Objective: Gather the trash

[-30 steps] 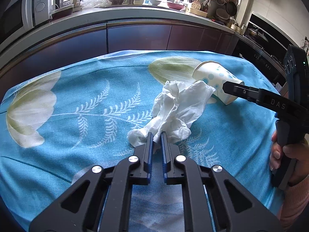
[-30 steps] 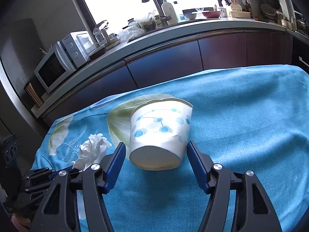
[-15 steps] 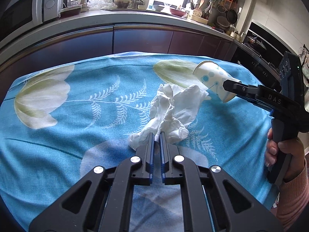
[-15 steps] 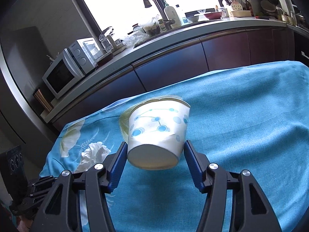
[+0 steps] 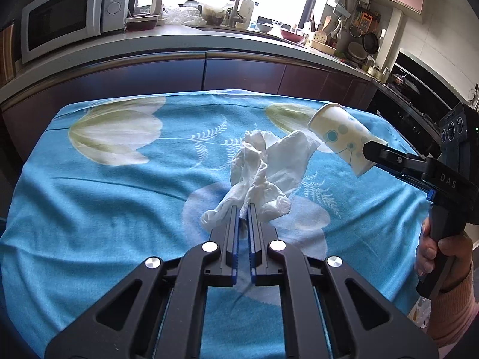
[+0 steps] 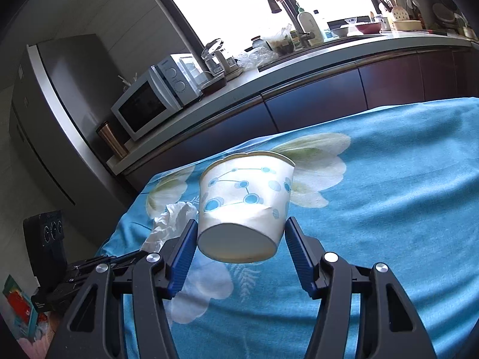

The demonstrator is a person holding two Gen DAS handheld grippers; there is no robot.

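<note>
— Fingers [image 5: 233, 218] of the left gripper [image 5: 243, 209]: how do they stand?
— Pressed together on the near end of a crumpled white paper tissue [image 5: 266, 170]; the rest of it spreads ahead of the tips over the bench under a blue cloth with pale flowers [image 5: 104, 203].
— And the right gripper [image 6: 239, 233]?
— Its blue-padded fingers [image 6: 182, 245] clamp the base of a white paper cup with blue dots [image 6: 245, 197], one pad on each side. The cup lies tilted, its rim pointing away from the tips, its bottom toward the camera, clear of the cloth.
— Who holds it?
— A hand [image 5: 443, 257] in a pink sleeve [image 5: 452, 308].
</note>
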